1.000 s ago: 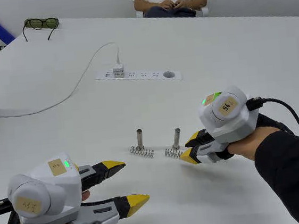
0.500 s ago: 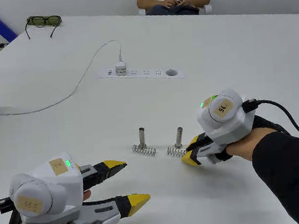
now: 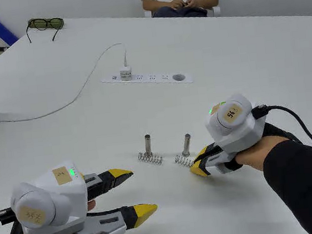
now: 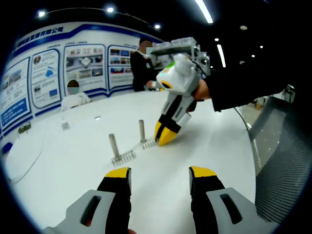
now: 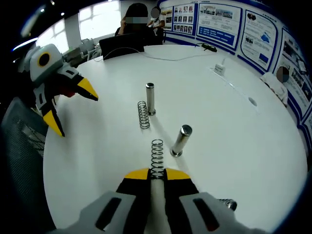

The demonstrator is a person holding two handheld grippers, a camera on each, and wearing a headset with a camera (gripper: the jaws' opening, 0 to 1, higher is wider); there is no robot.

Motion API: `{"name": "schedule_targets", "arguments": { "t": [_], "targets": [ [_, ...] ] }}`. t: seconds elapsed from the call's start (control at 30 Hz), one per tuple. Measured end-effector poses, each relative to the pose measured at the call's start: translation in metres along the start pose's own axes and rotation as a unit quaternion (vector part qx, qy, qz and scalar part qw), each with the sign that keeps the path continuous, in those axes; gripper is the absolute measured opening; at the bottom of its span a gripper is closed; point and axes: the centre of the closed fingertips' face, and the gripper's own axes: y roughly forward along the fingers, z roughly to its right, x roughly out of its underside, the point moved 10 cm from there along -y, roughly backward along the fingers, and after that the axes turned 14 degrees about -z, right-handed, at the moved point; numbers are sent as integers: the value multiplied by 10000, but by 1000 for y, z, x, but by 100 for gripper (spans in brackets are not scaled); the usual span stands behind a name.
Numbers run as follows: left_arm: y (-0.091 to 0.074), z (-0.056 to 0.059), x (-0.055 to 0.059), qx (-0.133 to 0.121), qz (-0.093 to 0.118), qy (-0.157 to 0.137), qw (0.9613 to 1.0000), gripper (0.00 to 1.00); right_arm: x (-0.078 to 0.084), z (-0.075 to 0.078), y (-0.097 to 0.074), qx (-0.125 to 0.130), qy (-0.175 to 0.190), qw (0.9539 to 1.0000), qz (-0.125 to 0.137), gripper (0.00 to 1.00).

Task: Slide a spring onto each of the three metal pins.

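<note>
Toward the tabletop's (image 3: 261,55) near edge, head view: pin (image 3: 186,145) and other pin (image 3: 147,144) stand upright, with spring (image 3: 183,160) and other spring (image 3: 150,158) lying at their bases, apparently staged for threading.
Left gripper view: left gripper (image 4: 160,175) fingers wide apart, empty, held clear.
Right gripper view: right gripper (image 5: 152,174) fingers pinched on the spring's near end, beside its pin.

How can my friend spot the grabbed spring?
On the white table, two pins stand, a spring lying by each. Yours is the spring beside the right pin, its end pinched in the right gripper; the other spring, by the left pin, lies free.
</note>
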Motion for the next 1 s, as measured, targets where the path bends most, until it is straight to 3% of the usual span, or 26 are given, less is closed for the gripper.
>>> {"name": "schedule_targets", "arguments": {
  "t": [0.23,0.47,1.0],
  "targets": [
    [0,0,-1,13,-7,46,10000,48,2,-6,-7,-53,-100,9999,-30,12],
    [0,2,-4,43,-3,112,9999,48,2,-21,-21,-157,-487,9987,-4,12],
    [3,13,-11,194,-25,326,9993,46,0,-53,-42,-509,-1284,9904,-6,12]
  ]
}}
